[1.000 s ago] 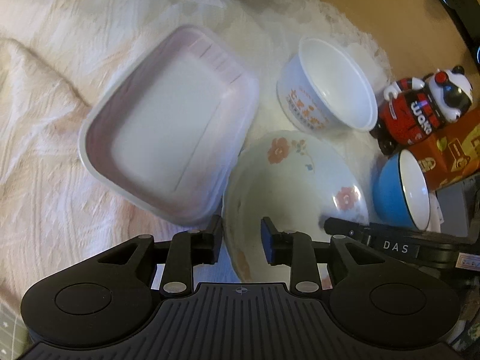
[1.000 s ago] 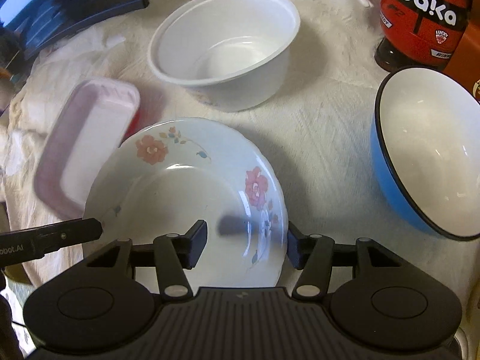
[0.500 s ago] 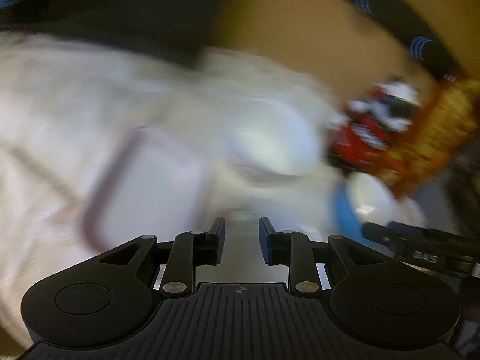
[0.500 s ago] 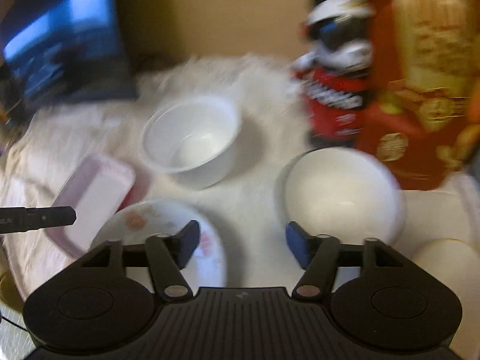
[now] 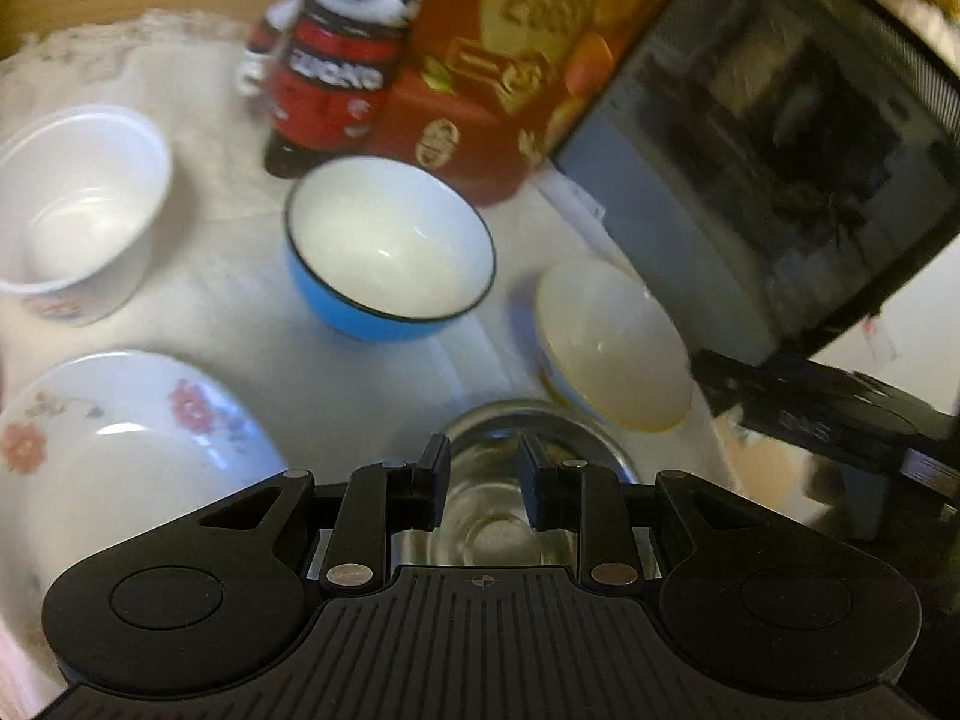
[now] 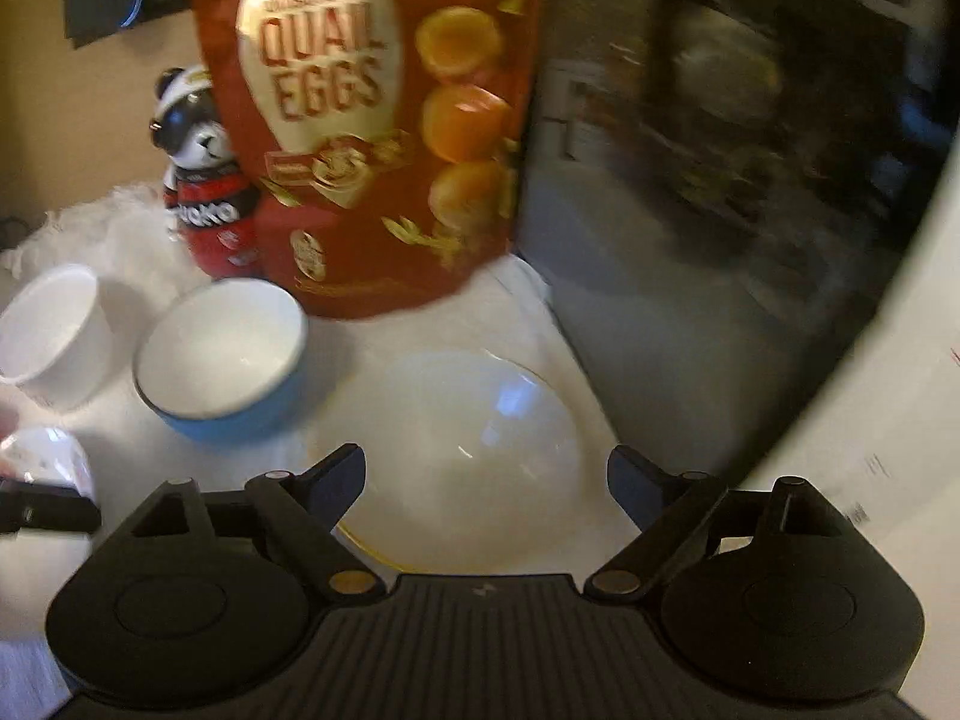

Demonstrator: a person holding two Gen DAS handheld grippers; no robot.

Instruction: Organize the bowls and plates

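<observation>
Now the right gripper hangs over the yellow-rimmed bowl, its jaws just opened wide and empty. Further left, the left gripper hovers above a clear glass bowl, jaws narrowly apart, gripping nothing. Beyond sit the blue bowl and floral plate.

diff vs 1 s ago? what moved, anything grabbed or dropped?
Both claws swung off the flowered plate toward the bowls by the quail egg bag. The right claw, its jaws just opening wide, now frames the cream bowl, empty. The left claw narrowed slightly, holds nothing, and sits over a glass bowl. Plate, white bowl and blue bowl look unmoved.
</observation>
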